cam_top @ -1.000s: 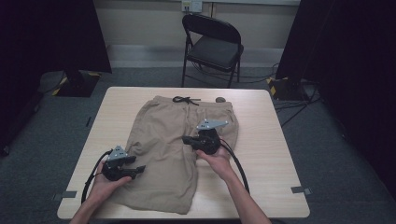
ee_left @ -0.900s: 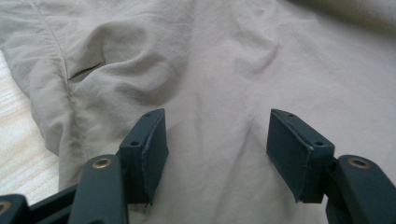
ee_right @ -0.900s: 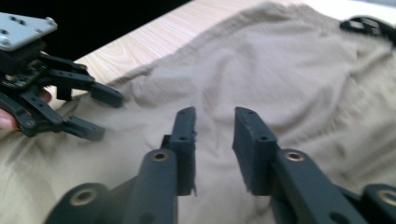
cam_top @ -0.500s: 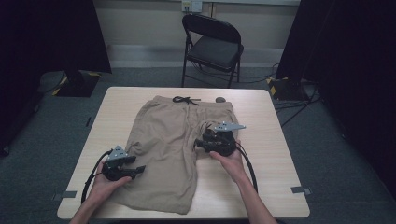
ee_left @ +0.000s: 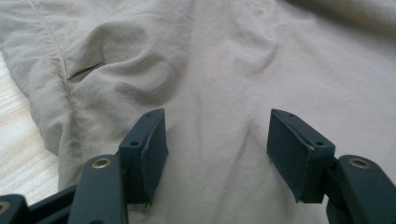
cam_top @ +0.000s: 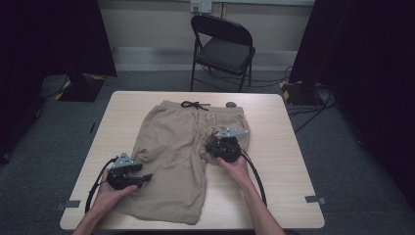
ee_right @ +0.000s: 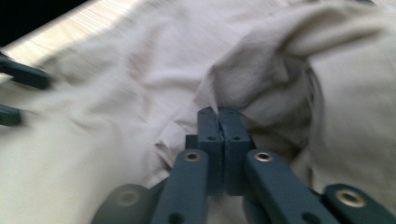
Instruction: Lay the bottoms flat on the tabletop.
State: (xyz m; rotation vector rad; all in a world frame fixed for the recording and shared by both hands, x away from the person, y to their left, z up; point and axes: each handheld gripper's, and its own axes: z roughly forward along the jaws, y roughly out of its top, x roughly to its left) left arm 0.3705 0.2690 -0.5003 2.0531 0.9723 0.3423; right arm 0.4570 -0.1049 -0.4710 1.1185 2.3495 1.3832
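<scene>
- Left gripper (cam_top: 145, 179) sits at the outer edge of the long shorts leg, near the table's (cam_top: 293, 161) front left. In the left gripper view its jaws stand about half apart over flat cloth, pads (ee_left: 148, 151) clear of it, nothing pinched.
- Shorts (cam_top: 181, 147): tan, spread on the light wooden table, waistband and dark drawstring (cam_top: 194, 105) toward the far edge. The left leg lies full length toward the person; the right leg is bunched up short under the right gripper.
- Left gripper view shows a side seam and a pocket slit (ee_left: 86, 71), with soft rolling creases around them. Thin woven cloth, by the look; light and limp, no stiffness of its own.
- Right gripper (cam_top: 219, 147) is at the gathered right leg, near the crotch. Its jaws have just been closing and now meet, with a small peak of fabric (ee_right: 212, 100) caught between the tips in the right gripper view.
- Handling judgement: a pinch will lift only a local tent; the rest drags and sags. Not fragile, not slippery on this wood, though layers may slide over each other.
- Best holds, as I judge: hems, the side seam, the waistband, where doubled cloth gives the pads more bite. A single-layer pinch mid-panel may slip out under pull.
- Risk: the right pinch may take only one layer of the fold; cannot tell how many it has.
</scene>
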